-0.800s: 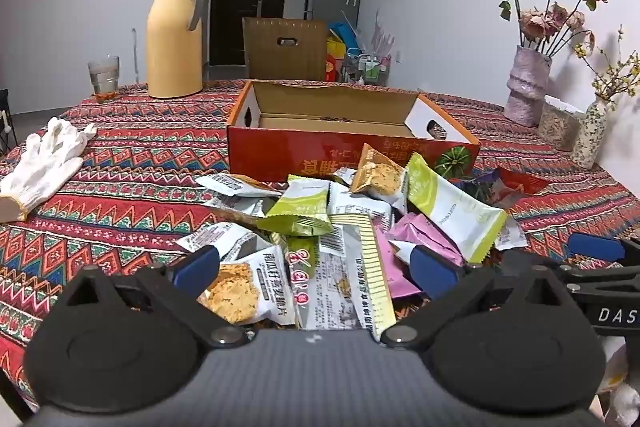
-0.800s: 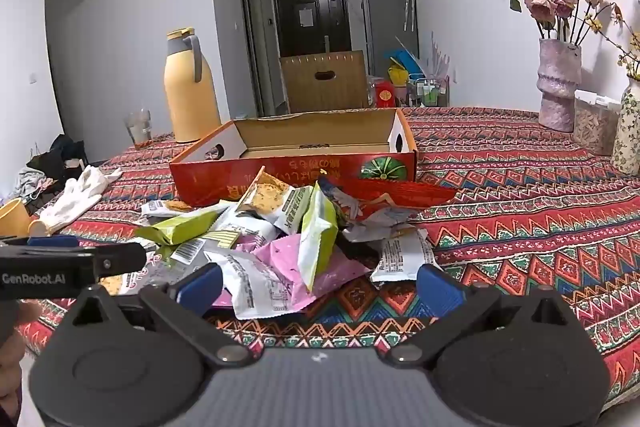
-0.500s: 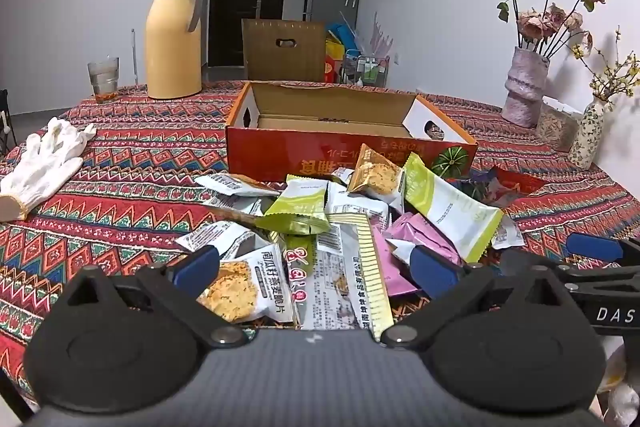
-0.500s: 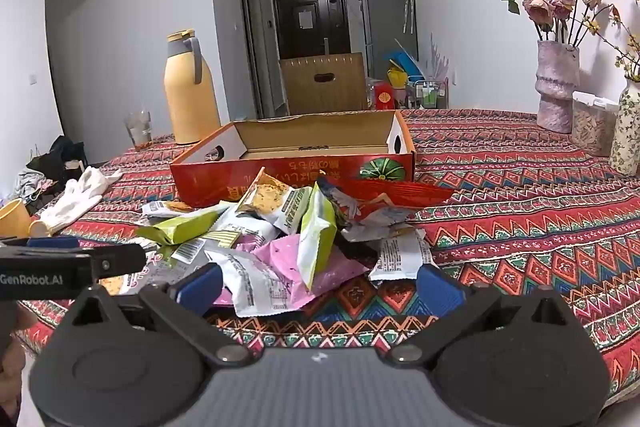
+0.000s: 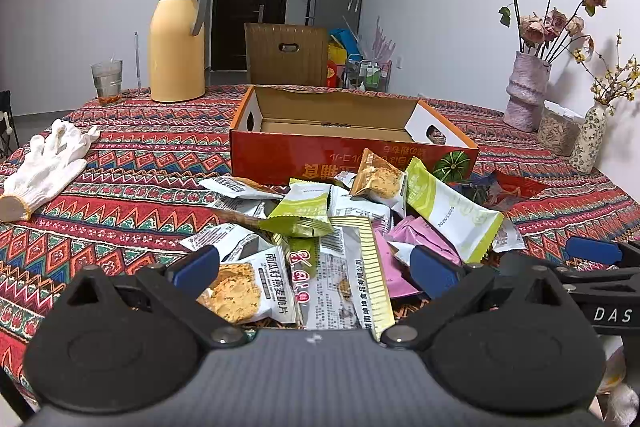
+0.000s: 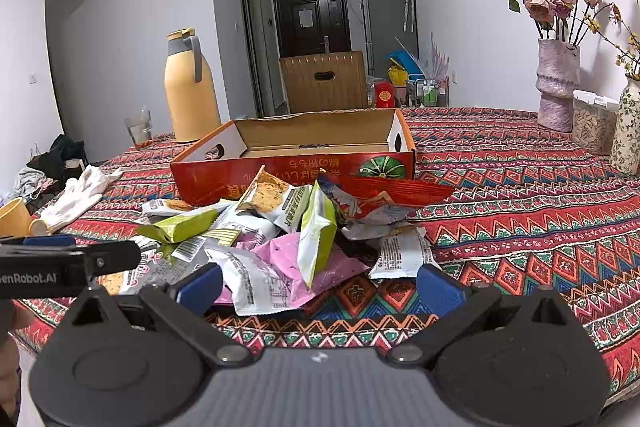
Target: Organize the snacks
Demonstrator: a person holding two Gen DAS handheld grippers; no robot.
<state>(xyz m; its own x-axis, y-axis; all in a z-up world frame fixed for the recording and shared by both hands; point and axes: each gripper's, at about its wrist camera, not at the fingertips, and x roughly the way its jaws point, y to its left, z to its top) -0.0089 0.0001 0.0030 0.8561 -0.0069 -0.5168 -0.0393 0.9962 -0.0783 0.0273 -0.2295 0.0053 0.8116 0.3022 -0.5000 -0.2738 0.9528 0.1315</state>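
A heap of snack packets [image 5: 340,223] [image 6: 280,243] in green, pink, white and orange wrappers lies on the patterned tablecloth. Just behind the heap stands an open red cardboard box [image 5: 352,131] [image 6: 296,155], and what shows of its inside is bare. My left gripper [image 5: 316,269] hangs open over the near edge of the heap, its jaws wide apart and gripping nothing. My right gripper [image 6: 318,285] is open too, low at the heap's right front, holding nothing. Each wrist view catches the other gripper at its side edge.
A yellow thermos jug [image 5: 176,39] and a glass [image 5: 107,77] stand at the back left. White gloves [image 5: 44,167] lie left. A vase of dried roses [image 5: 526,91], a clear container [image 5: 558,131] and a small floral vase [image 5: 588,139] stand at the right edge.
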